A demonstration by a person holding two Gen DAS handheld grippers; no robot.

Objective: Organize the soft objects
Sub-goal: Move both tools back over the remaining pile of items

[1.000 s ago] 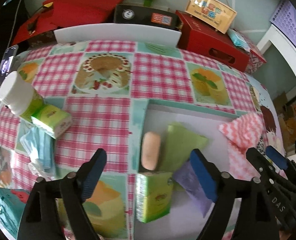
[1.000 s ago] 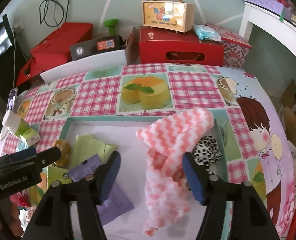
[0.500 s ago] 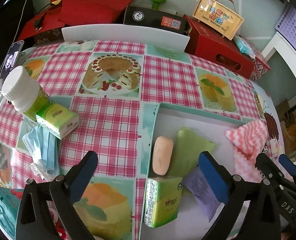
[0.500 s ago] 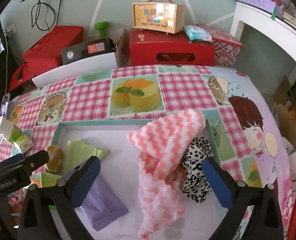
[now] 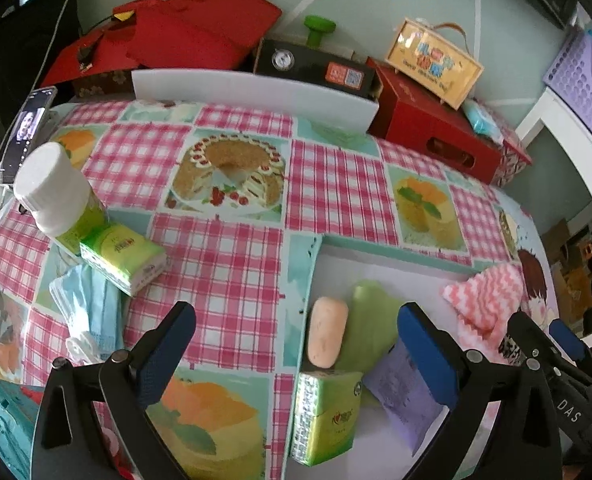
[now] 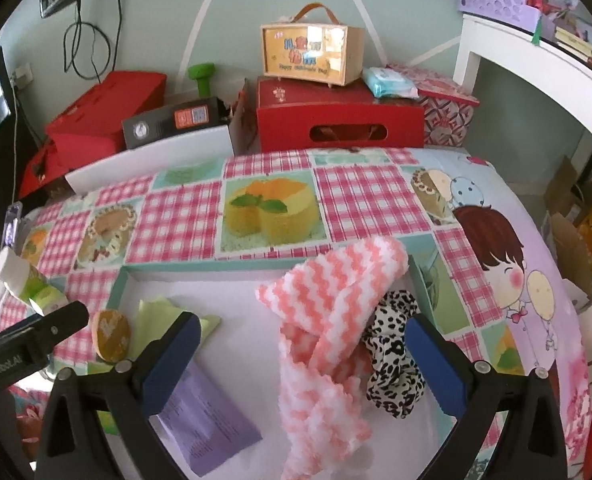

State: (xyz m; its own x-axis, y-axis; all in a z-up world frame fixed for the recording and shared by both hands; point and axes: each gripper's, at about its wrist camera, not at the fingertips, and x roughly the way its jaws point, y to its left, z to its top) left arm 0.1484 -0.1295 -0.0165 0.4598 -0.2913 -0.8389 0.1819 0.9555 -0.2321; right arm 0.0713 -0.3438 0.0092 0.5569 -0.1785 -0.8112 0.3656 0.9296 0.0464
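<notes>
A shallow white tray [image 6: 232,292] with a teal rim holds a pink-and-white zigzag cloth [image 6: 328,320], a leopard-print scrunchie [image 6: 396,360], a green cloth [image 5: 370,320], a purple packet [image 6: 204,420], a peach sponge [image 5: 327,336] and a green tissue pack [image 5: 328,416]. My left gripper [image 5: 296,352] is open and empty above the tray's left edge. My right gripper [image 6: 302,364] is open and empty above the pink cloth. Outside the tray on the left lie a second green tissue pack [image 5: 122,254] and a blue face mask [image 5: 92,312].
A white-capped bottle [image 5: 56,192] stands at the table's left. A phone [image 5: 26,136] leans at the far left edge. Red boxes [image 6: 336,116], a black box [image 5: 316,64] and a yellow carry case [image 6: 312,54] stand behind the table. A white shelf [image 6: 536,64] is at the right.
Both grippers have pulled back and up from the tray. My right gripper has opened wide and let the pink cloth lie in the tray. My left gripper has opened wider too.
</notes>
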